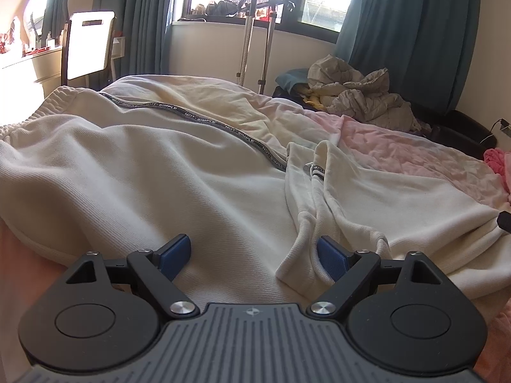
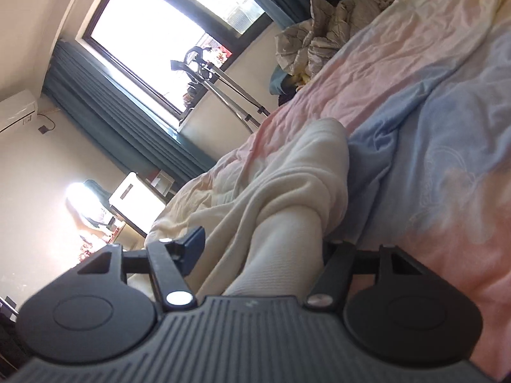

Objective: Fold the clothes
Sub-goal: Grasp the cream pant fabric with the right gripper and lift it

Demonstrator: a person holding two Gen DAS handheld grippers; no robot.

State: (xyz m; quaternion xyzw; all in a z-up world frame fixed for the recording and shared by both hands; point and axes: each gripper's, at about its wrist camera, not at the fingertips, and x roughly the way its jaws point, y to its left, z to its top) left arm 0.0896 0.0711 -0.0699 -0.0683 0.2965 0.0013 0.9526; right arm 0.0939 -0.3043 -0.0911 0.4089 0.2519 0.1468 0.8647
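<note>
A cream sweatshirt (image 1: 143,166) lies spread and rumpled across the bed (image 1: 399,146), on a pink and blue quilt. A dark printed tape runs down its middle, and its ribbed hem is bunched at the far left.

The left tongs (image 1: 254,260) hover low over the near edge of the cloth with the jaws standing wide and nothing pinched; a loose fold and a drawcord lie just beside one blue pad.

The right tongs (image 2: 260,249) are tipped on their side. A thick ribbed roll of the same cream cloth (image 2: 287,223), likely a cuff or sleeve end, runs between the jaws. One pad is clear of it, the other is hidden behind the cloth, so I'd call that open around it, not a firm grip.

The sweatshirt looks heavy for cloth, thick and soft, with no stiffness. It should sag and drag when lifted. The ribbed cuffs and hem look like the best places to take hold, being thicker and less slippery.
</note>
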